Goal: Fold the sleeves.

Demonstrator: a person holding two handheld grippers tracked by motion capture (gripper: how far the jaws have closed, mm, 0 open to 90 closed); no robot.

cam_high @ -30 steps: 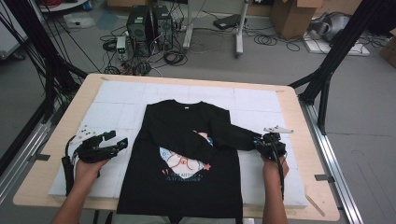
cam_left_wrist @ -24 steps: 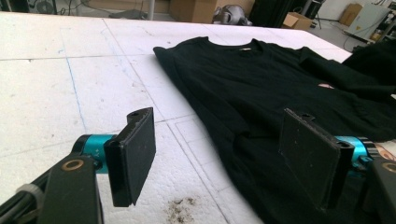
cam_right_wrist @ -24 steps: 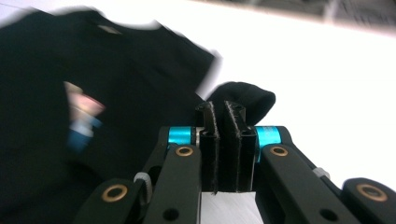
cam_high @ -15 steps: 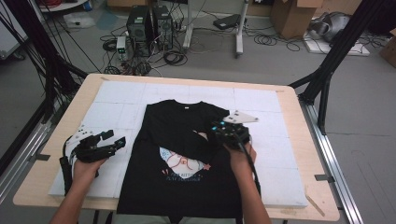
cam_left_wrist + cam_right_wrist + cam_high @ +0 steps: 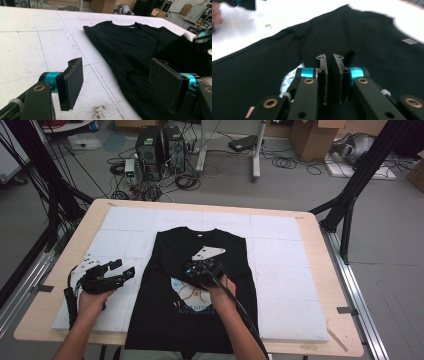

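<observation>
We see a black T-shirt [image 5: 200,290] with a printed chest graphic, spread flat mid-bench. Left gripper [image 5: 125,271] gapes wide, empty; right gripper [image 5: 329,58], just parting narrowly, holds nothing

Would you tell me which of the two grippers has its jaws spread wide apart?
The left gripper, resting over the white foam beside the black shirt; the right gripper, above the shirt's middle, shows just a narrow gap.

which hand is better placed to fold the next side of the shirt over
Probably left. The left gripper sits open beside the black shirt's unfolded left edge. The right gripper is over the shirt's middle, jaws just parting, nothing visible between them.
</observation>
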